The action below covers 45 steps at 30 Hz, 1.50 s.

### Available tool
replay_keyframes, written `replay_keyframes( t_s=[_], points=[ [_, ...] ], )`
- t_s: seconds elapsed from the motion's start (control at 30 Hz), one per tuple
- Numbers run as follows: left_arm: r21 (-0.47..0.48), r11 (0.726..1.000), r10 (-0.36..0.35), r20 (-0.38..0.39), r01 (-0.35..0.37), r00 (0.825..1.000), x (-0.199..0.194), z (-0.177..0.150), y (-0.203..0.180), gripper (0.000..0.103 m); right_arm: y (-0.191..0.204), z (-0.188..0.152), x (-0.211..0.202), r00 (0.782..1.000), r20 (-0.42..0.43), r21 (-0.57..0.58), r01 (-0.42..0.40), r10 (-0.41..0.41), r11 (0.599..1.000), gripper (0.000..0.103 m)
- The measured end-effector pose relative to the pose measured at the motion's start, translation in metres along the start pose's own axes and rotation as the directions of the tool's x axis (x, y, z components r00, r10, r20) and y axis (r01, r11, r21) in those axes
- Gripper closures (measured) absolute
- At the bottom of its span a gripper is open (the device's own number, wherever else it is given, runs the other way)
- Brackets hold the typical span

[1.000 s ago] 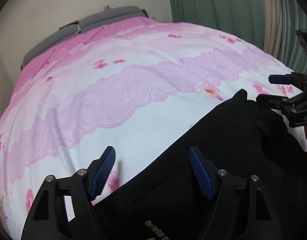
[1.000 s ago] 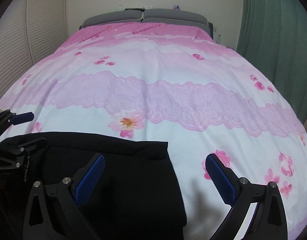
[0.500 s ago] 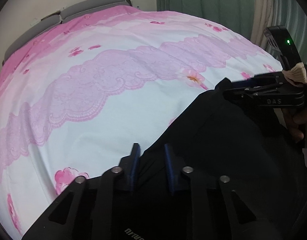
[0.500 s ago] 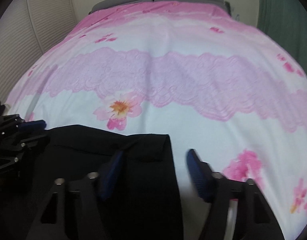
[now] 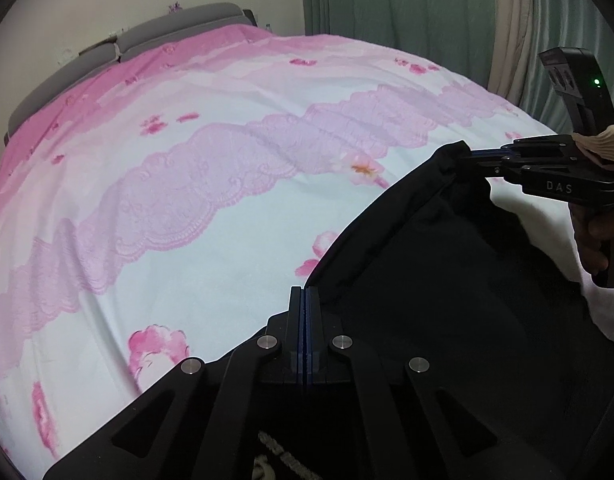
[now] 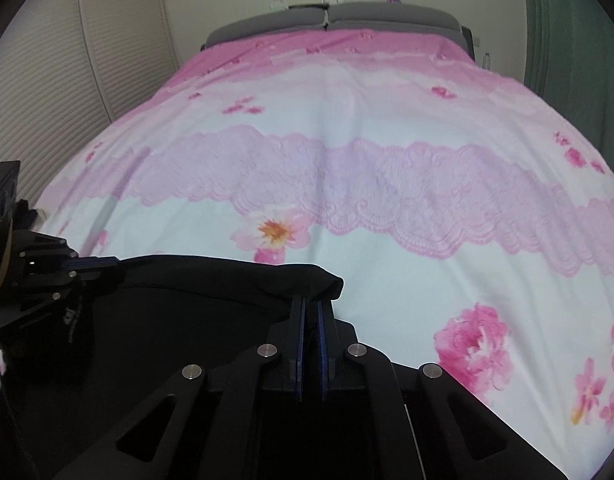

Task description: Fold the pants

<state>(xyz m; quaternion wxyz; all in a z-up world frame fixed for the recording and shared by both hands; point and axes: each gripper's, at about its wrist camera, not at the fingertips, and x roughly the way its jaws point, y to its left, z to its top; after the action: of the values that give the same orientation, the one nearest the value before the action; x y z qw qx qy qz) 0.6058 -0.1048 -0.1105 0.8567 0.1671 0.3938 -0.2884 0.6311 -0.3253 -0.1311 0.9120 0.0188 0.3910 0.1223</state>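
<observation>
Black pants [image 5: 447, 312] lie at the near end of a bed with a pink flowered cover [image 5: 187, 200]. My left gripper [image 5: 305, 294] is shut on the pants' far edge at its left corner. My right gripper [image 6: 311, 304] is shut on the same edge at its right corner, where the cloth [image 6: 227, 280] bunches over the fingertips. The edge is lifted a little between them. The right gripper also shows in the left wrist view [image 5: 473, 157], and the left gripper shows in the right wrist view [image 6: 113, 262].
The bed cover [image 6: 387, 184] stretches away to a grey headboard [image 6: 331, 20]. Green curtains [image 5: 407, 12] hang on the right side, and a slatted wardrobe door [image 6: 47, 92] stands on the left. A hand [image 5: 595, 240] holds the right gripper's handle.
Both grippers went from wide open to shut on the pants' far edge. The edge has risen off the bed cover between them.
</observation>
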Motion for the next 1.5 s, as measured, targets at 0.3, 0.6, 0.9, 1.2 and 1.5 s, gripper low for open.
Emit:
replay_keyframes(
  t_s=[0.3, 0.6, 0.9, 1.2, 1.5],
  points=[
    [0.01, 1.0, 0.021, 0.081, -0.022, 0.996, -0.073, -0.008, -0.028, 0.101, 0.02, -0.004, -0.072, 0.994, 0.113, -0.081, 0.024, -0.015, 0.996, 0.097],
    [0.037, 0.998, 0.047, 0.132, -0.052, 0.99, -0.138, -0.067, -0.091, 0.101, 0.053, -0.06, -0.162, 0.981, 0.195, -0.158, 0.032, -0.001, 0.987, 0.097],
    [0.028, 0.998, 0.061, 0.111, -0.064, 0.992, -0.172, -0.16, -0.162, 0.101, 0.091, -0.169, -0.227, 0.983, 0.184, -0.242, 0.052, -0.006, 0.969, 0.097],
    [-0.001, 0.998, 0.056, 0.089, -0.056, 0.994, -0.181, -0.216, -0.208, 0.101, 0.101, -0.257, -0.25, 0.99, 0.143, -0.191, 0.046, -0.018, 0.98, 0.097],
    [-0.009, 0.999, 0.036, 0.107, -0.036, 0.994, -0.204, -0.232, -0.241, 0.101, 0.103, -0.302, -0.282, 0.988, 0.15, -0.125, 0.056, -0.037, 0.991, 0.097]
  ],
)
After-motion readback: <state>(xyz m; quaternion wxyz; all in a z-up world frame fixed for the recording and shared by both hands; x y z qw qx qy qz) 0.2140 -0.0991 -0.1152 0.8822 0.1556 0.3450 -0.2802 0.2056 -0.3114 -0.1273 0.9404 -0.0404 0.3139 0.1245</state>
